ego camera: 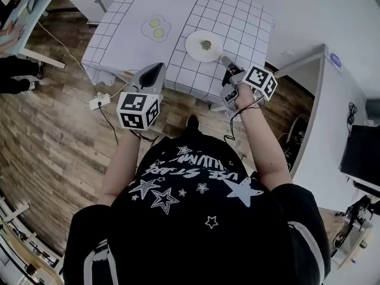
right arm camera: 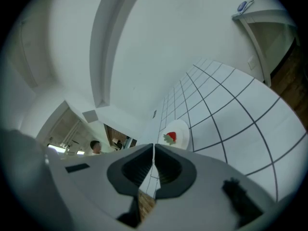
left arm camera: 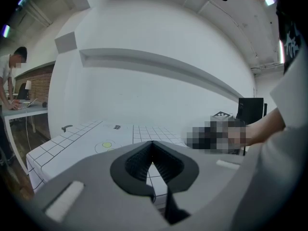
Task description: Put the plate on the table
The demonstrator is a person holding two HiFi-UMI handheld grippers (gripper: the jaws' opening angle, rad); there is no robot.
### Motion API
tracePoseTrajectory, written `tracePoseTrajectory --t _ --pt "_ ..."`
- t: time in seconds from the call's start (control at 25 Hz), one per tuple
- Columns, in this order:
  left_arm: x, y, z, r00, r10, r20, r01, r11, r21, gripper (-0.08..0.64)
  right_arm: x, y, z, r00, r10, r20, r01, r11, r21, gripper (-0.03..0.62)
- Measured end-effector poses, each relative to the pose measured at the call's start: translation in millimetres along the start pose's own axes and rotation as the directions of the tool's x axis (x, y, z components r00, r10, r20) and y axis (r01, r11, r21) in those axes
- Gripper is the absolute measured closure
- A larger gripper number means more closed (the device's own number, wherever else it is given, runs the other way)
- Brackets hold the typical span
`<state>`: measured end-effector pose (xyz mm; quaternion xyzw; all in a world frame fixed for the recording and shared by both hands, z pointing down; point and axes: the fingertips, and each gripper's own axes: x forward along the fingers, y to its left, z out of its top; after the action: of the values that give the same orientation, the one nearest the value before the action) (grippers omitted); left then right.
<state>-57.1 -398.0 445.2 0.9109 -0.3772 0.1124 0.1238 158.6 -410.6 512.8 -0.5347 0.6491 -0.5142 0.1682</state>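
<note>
A white plate (ego camera: 203,46) with a strawberry picture lies on the table's grid-patterned white cloth (ego camera: 178,16), near its front right edge. The right gripper view shows the same plate (right arm camera: 175,135) just beyond the jaws. My right gripper (ego camera: 227,64) hovers at the table's front edge right of the plate, jaws shut and empty. My left gripper (ego camera: 155,71) is held at the table's front edge, left of the plate, also shut with nothing in it. The left gripper (left arm camera: 153,163) points across the cloth.
A fried-egg picture (ego camera: 157,28) lies flat on the cloth behind the left gripper. A white power strip (ego camera: 99,101) and cable lie on the wooden floor at left. A white partition (ego camera: 332,100) stands at right. A person (left arm camera: 9,81) stands at a desk far left.
</note>
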Motion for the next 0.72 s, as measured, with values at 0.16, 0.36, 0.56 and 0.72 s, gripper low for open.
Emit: tracePoseTrajectory --t 0.16,0.36,0.56,0.72 --pt "-33 -10 -6 1.0 -0.004 0.009 0.004 1.0 0.001 0.551 -26 18 -25 1.0 0.018 -0.012 -0.018 0.998 -0.065 0.574" --pt "-71 -25 -19 1.0 -0.027 0.015 0.027 1.0 -0.009 0.551 -62 33 -67 0.999 0.034 -0.019 -0.036 0.993 -0.112 0.574" --pt "-96 -49 -35 0.996 -0.091 0.007 0.092 0.996 -0.006 0.551 -97 30 -109 0.999 0.011 -0.043 -0.018 0.988 -0.153 0.574" --pt "-107 -61 -49 0.994 -0.113 0.004 0.113 0.993 -0.035 0.551 -120 19 -131 0.999 -0.018 -0.037 0.012 0.989 -0.148 0.574"
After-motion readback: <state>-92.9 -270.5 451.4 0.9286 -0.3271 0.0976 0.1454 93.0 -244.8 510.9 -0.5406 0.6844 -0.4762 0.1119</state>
